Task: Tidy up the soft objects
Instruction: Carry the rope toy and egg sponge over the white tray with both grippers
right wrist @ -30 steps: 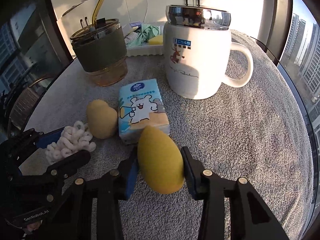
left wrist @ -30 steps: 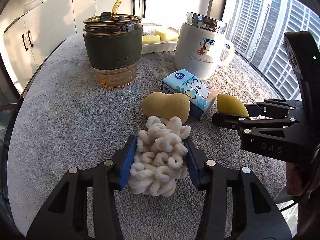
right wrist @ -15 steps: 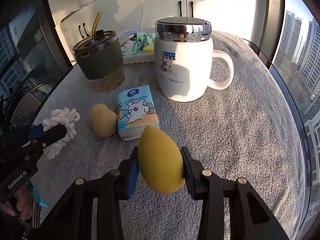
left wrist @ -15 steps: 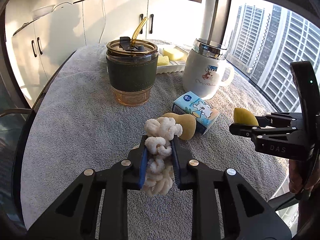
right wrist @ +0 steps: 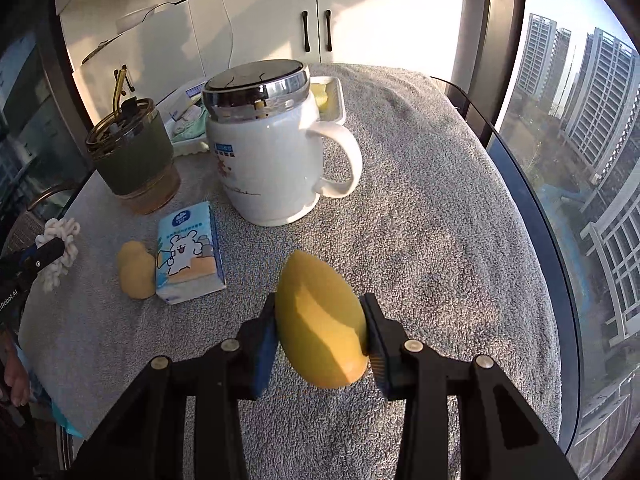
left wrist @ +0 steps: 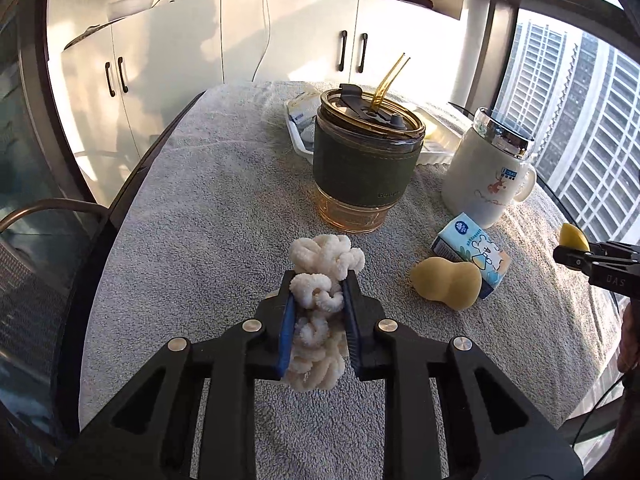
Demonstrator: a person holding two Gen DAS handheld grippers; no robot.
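Above the towel (left wrist: 208, 216), left tongs (left wrist: 318, 300) clamping chenille scrunchie (left wrist: 320, 280) — right tongs (right wrist: 322, 322) gripping sponge (right wrist: 320, 320)

A table draped in a grey terry towel (left wrist: 208, 208) fills the centre. Beyond it, at twelve o'clock, white cabinets (right wrist: 360, 12) with black vertical handles (left wrist: 343, 51) catch warm, low sunlight and soft shadows. At three o'clock, a tall window (right wrist: 580, 128) shows high-rise apartment towers (left wrist: 592, 120). At nine o'clock, a mesh chair (left wrist: 36, 280) with a curved metal armrest stands beside dark glass.
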